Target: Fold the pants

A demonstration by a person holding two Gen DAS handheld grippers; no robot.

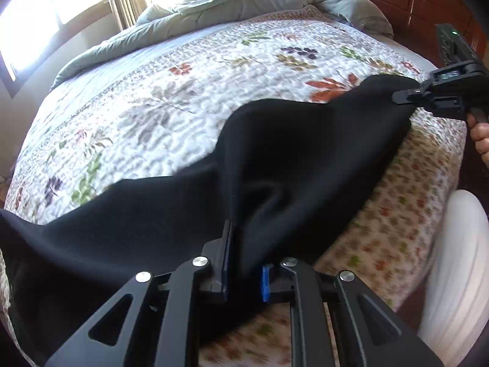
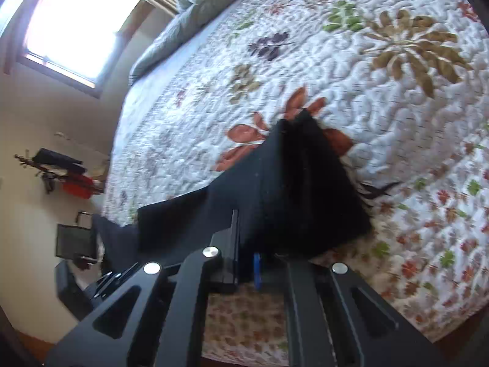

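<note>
Holding the black pants (image 1: 290, 159) stretched between them, the left gripper (image 1: 244, 257) and right gripper (image 2: 246, 244) each pinch an edge, keeping cloth taut above the quilt (image 1: 183, 91), running toward two o'clock, ready for folding.

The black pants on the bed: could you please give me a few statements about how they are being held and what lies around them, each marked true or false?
1. The left gripper is clamped on the black pants. True.
2. The right gripper hangs open, clear of the cloth. False: it too is shut on the pants, which bunch up between its fingers.
3. The pants lie over a floral quilt. True.
4. The pants are already folded into a neat square. False: they stretch loosely between the two grippers, with sagging creases.
5. A rumpled grey-green comforter lies at the far end of the bed. True.
</note>
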